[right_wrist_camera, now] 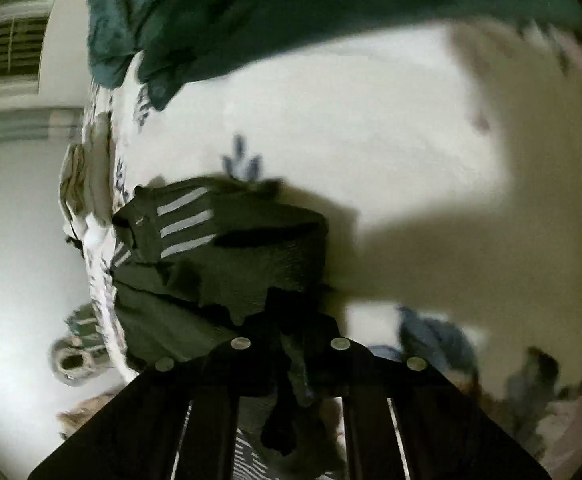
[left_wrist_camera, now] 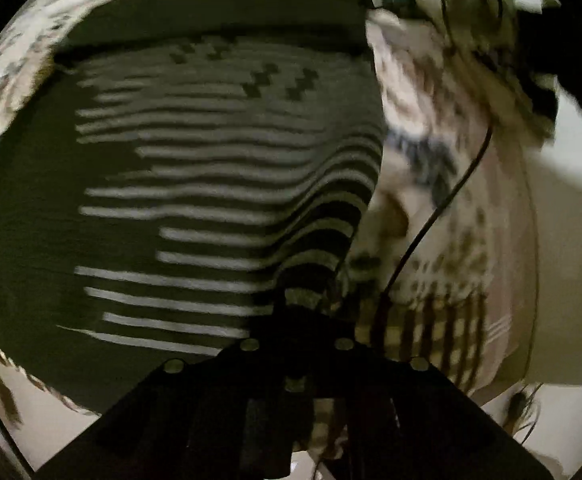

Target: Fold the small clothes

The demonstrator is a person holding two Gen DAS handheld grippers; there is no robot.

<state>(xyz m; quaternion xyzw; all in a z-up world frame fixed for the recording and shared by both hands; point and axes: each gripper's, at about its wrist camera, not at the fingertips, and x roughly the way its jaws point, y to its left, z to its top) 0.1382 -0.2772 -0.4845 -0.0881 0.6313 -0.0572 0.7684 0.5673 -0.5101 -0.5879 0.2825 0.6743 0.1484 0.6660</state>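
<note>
Both claws pinch the soft, light dark striped garment (left_wrist_camera: pixel 195 184): left claw (left_wrist_camera: pixel 303 312) and right claw (right_wrist_camera: pixel 291 316) at its edge; it drapes limply, so grip corners.

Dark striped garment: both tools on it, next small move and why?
Probably draw the two tools apart to pull the dark striped garment flat. The left tool pinches a rippled edge; at the right tool it hangs bunched over the bedsheet.

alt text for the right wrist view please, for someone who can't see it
The right gripper is shut on a dark green garment with white stripes, holding it bunched above a white floral bedsheet. A teal cloth lies across the top of the blurred frame, and a shoe sits on the floor at left.
</note>
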